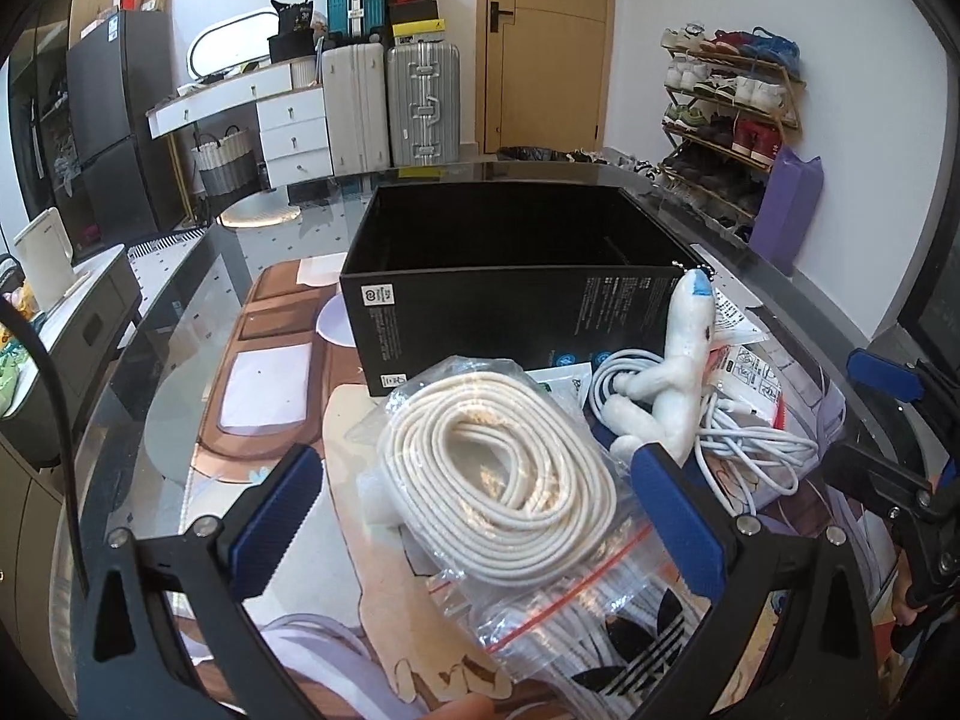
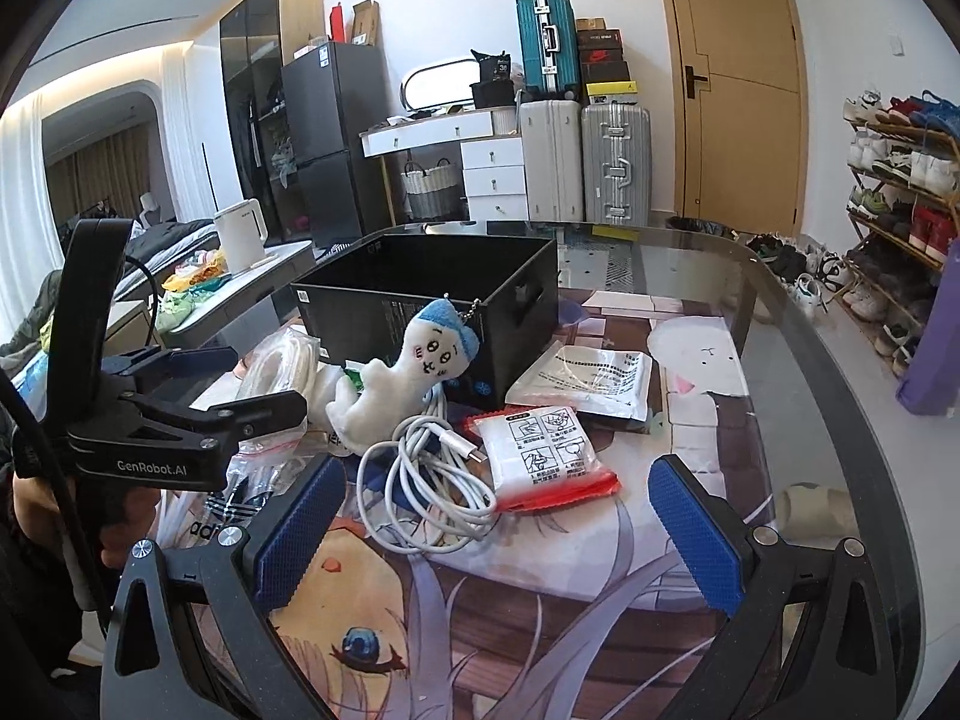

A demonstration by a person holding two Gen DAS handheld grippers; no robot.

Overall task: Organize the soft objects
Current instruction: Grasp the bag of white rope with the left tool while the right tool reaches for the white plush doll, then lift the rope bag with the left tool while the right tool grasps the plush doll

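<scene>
Nothing is packed yet, I judge: the black box looks empty. My left tool is spread around the bagged cord; my right tool gapes near the plush, cable and packets on the table.

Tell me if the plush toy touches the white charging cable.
Touching. The right wrist view shows the plush toy with its lower body lying on the coiled white charging cable, no gap between them.
</scene>
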